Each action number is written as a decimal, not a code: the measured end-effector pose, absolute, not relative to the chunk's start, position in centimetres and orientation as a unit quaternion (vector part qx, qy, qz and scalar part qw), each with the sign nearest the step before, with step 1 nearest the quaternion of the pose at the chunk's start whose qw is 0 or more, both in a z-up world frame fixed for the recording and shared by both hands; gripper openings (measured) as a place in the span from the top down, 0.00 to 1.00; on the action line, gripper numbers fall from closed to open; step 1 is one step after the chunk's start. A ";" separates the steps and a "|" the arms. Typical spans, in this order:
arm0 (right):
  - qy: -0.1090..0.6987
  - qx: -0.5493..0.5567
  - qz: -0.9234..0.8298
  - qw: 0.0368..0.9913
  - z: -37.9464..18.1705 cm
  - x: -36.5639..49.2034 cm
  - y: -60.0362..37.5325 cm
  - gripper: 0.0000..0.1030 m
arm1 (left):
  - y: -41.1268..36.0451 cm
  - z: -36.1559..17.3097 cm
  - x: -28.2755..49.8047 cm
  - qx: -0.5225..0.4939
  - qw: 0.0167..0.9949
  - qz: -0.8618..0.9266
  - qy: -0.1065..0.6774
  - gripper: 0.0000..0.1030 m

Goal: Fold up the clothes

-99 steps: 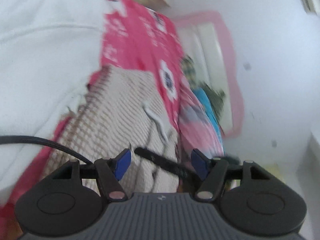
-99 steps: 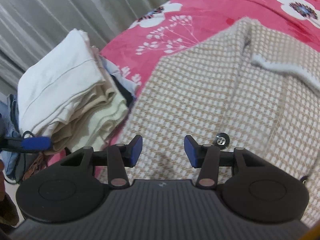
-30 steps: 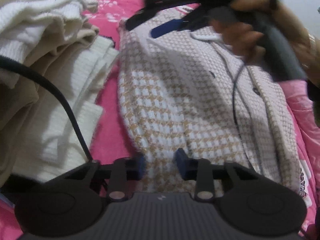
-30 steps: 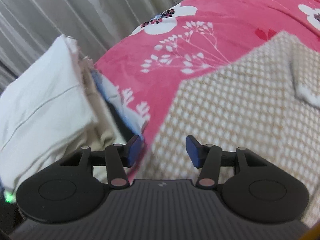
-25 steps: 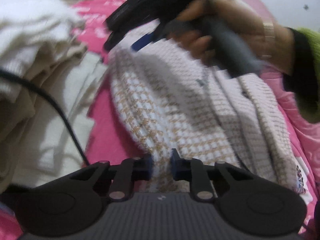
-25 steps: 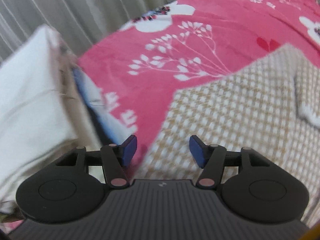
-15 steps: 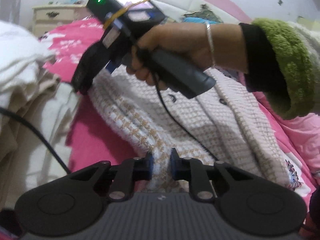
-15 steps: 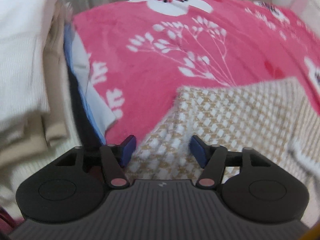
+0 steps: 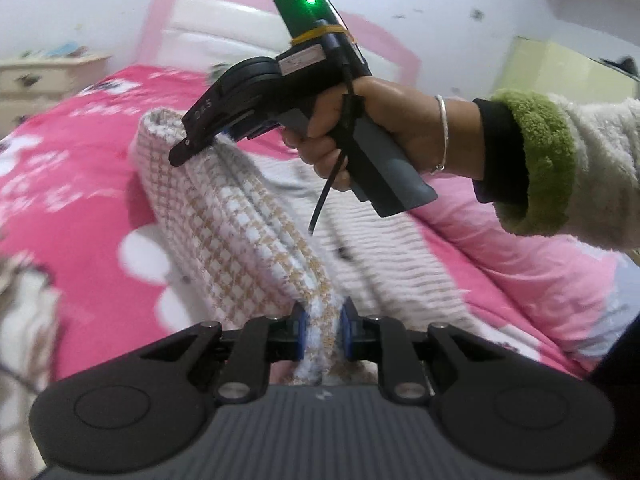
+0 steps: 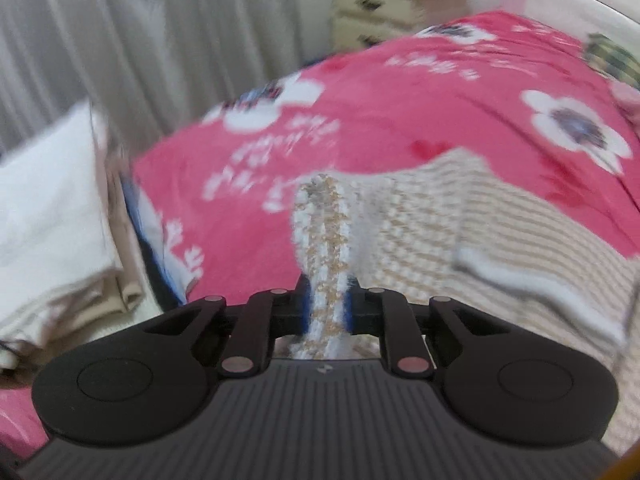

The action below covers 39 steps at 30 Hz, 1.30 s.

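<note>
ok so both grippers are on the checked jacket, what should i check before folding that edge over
1. Left gripper pinching the checked jacket: ok, fabric sits between the jaws.
2. Right gripper on the jacket edge: ok, jaws closing on fabric.
3. Held edge raised off the pink blanket: ok.
4. Edge taut between the grippers: cannot tell, blurred.
5. Landing area on the jacket's flat part free of clutter: ok.
6. Folded pile clear of the fold: ok, off to the side.

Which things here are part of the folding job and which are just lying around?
In the job:
checked garment
left gripper, shut on it
right gripper, closing on it

Lying about:
folded pile
pink blanket
nightstand
</note>
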State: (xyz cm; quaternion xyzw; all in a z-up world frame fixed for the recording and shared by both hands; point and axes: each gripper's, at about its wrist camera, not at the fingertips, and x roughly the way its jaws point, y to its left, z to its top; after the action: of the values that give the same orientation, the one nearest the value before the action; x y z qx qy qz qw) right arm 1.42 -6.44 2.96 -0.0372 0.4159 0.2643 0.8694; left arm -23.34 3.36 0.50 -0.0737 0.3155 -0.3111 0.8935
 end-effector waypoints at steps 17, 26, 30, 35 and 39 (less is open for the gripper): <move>0.355 0.216 0.150 0.897 1.4 -4.4 -31.2 0.88 | -12.9 0.9 -17.1 0.019 0.791 -0.494 0.361 0.83; 0.359 0.280 0.128 0.881 -4.5 -5.1 -37.6 0.88 | -18.9 -3.0 -15.3 0.037 0.758 -0.508 0.407 0.80; 0.378 0.301 0.116 0.868 -8.4 -4.9 -38.9 0.86 | -20.0 -4.6 -14.9 0.038 0.750 -0.505 0.426 0.74; 0.383 0.345 0.118 0.849 -8.6 -5.3 -40.2 0.74 | -21.9 -4.1 -14.7 0.049 0.743 -0.509 0.431 0.59; 0.383 0.331 0.103 0.856 -6.5 -7.4 -41.1 0.54 | -21.9 -2.0 -14.8 0.043 0.751 -0.501 0.429 0.41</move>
State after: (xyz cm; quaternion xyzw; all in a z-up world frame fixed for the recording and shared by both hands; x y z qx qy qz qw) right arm -7.42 -41.12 -6.52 0.3315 0.3829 0.1034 0.8561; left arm -14.77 -21.94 -2.01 0.0430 0.4289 -0.5007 0.7506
